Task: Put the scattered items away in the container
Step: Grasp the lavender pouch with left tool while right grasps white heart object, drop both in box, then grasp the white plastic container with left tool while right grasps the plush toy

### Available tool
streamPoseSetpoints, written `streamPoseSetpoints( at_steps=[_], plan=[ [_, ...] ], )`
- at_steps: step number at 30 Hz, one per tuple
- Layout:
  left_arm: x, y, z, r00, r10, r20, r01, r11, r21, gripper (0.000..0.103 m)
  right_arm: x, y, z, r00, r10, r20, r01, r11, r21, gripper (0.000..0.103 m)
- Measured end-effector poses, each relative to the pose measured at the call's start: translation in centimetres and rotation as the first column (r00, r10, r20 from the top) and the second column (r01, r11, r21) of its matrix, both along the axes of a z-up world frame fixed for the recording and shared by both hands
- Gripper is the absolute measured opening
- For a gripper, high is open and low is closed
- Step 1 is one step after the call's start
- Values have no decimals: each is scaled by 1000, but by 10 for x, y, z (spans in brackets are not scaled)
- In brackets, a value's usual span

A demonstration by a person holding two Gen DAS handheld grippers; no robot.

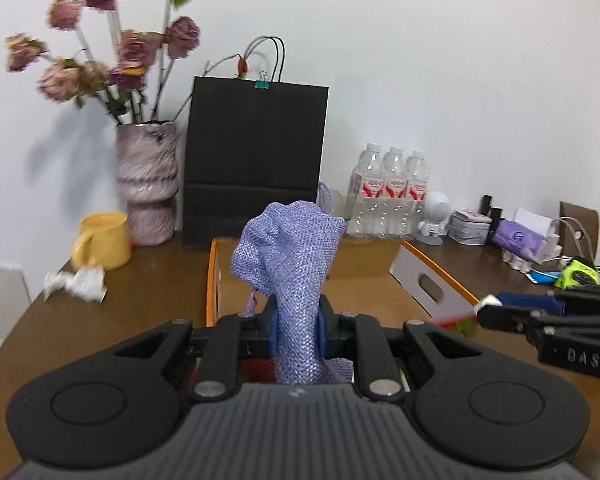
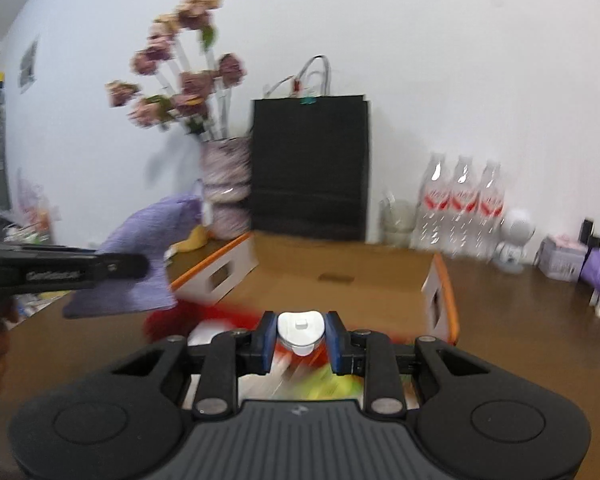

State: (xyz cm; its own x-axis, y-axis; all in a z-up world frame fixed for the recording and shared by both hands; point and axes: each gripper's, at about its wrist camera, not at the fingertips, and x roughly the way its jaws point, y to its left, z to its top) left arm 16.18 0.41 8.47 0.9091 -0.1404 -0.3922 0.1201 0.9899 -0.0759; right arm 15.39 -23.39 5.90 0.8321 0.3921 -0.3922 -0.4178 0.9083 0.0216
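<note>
So the left gripper (image 1: pixel 297 330) has its blue pads clamped tight on a purple knit cloth (image 1: pixel 290 248), which sticks up in a bunched lump between the fingers, held above the near end of the orange-rimmed box (image 1: pixel 432 280). The right gripper (image 2: pixel 301 338) is pinching a small bottle with a white cap (image 2: pixel 300 330) over the near part of that same box (everything under it is a red and yellow-green blur, can't tell what those are).

The box sits in the middle of a brown wooden desk (image 1: pixel 140 312), open top, white sides with handle slots. Along the desk's back edge, against a plain white wall: a yellow mug (image 1: pixel 102 242) near the left corner, a marbled purple vase (image 1: pixel 148 184) with dried pink roses (image 1: pixel 100 40), a black paper bag (image 1: pixel 256 160) with a teal binder clip on top, and three water bottles (image 1: pixel 394 192). A small white figurine (image 1: pixel 434 216) follows, then tins and a purple pack toward the right corner. Crumpled white paper (image 1: pixel 78 282) lies by the left edge, just in front of the mug.
</note>
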Motion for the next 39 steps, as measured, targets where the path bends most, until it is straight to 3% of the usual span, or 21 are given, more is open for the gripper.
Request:
streamPoseSetpoints(
  at_steps=[3,7,13,16,17,18,19,21,22,24,25,27,33,39],
  plan=[
    [59,-6,0,995,-20,-96,20,1000,2,18,63,7,9,998,-19,-62,18,1000,-15,25],
    [131,-10,-22,970,-9,-245,9,1000,-2,18,142,21,-1,982,-57,-179,45,996,-73,25],
    [179,-14,-56,931,11,-364,-4,1000,22,20,220,36,-45,921,-97,-377,50,990,-133,25],
    [186,-16,-65,923,21,-385,-10,999,31,33,230,40,-60,910,-131,-393,67,983,-173,28],
    [186,-16,-66,921,23,-388,-10,999,35,42,232,40,-63,906,-133,-402,68,983,-173,32],
    [186,-16,-67,923,19,-385,-6,999,35,56,233,40,-65,902,-130,-411,66,984,-166,46],
    [186,-17,-67,924,21,-382,-7,999,36,62,231,40,-65,901,-126,-415,63,985,-161,61],
    [182,-16,-65,931,24,-365,-11,999,39,80,225,39,-63,908,-116,-402,56,986,-156,78],
    [177,-15,-62,937,23,-350,-10,999,37,82,222,39,-61,914,-110,-392,51,986,-158,85],
    [171,-14,-55,944,20,-328,-13,1000,25,100,215,36,-55,923,-112,-367,55,985,-163,89],
    [165,-13,-50,949,23,-315,-19,1000,17,103,209,34,-52,928,-109,-357,55,986,-157,92],
    [148,-11,-40,960,28,-280,-26,1000,12,103,196,28,-42,936,-96,-339,54,990,-131,97],
    [76,-5,-16,986,14,-169,-10,1000,24,103,125,2,-11,969,-51,-240,34,996,-78,102],
    [-5,-7,-23,993,-39,-110,44,998,43,103,35,-24,-3,990,-5,-139,-4,998,-65,103]
  ],
)
